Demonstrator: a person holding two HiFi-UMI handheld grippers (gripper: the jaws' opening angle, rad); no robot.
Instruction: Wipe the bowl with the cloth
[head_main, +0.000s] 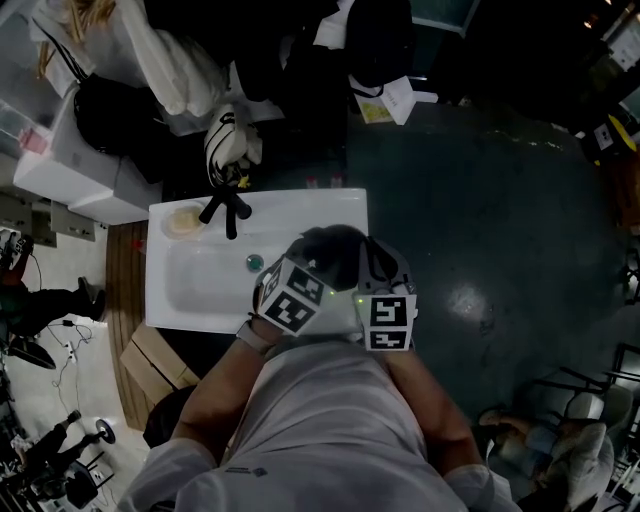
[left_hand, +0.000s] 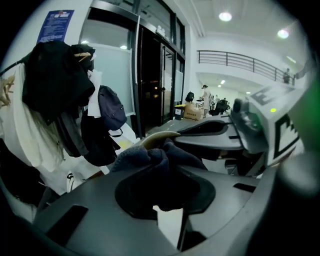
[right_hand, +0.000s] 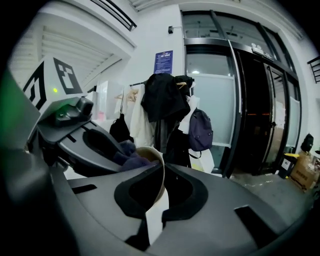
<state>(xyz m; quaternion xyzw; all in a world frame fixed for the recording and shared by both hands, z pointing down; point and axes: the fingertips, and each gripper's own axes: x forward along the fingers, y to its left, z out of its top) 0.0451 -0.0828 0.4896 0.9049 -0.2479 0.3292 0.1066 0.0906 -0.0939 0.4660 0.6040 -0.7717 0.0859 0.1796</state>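
Left tool (left_hand: 167, 172) is clamped tight on the dark blue cloth (left_hand: 142, 159), and that wad is pressed up against the tan bowl (right_hand: 149, 156) at its rim. The right tool (right_hand: 161, 187) is pinched on the bowl's wall, rim caught between the jaws. Both tools meet nose to nose, the bowl held up in the air over the near right corner of the white sink (head_main: 200, 285), with the black faucet (head_main: 228, 208) at the sink's far edge, off to the left.

White sink (head_main: 200, 288) with black faucet (head_main: 228, 208) (dark coats (right_hand: 162, 97) behind)
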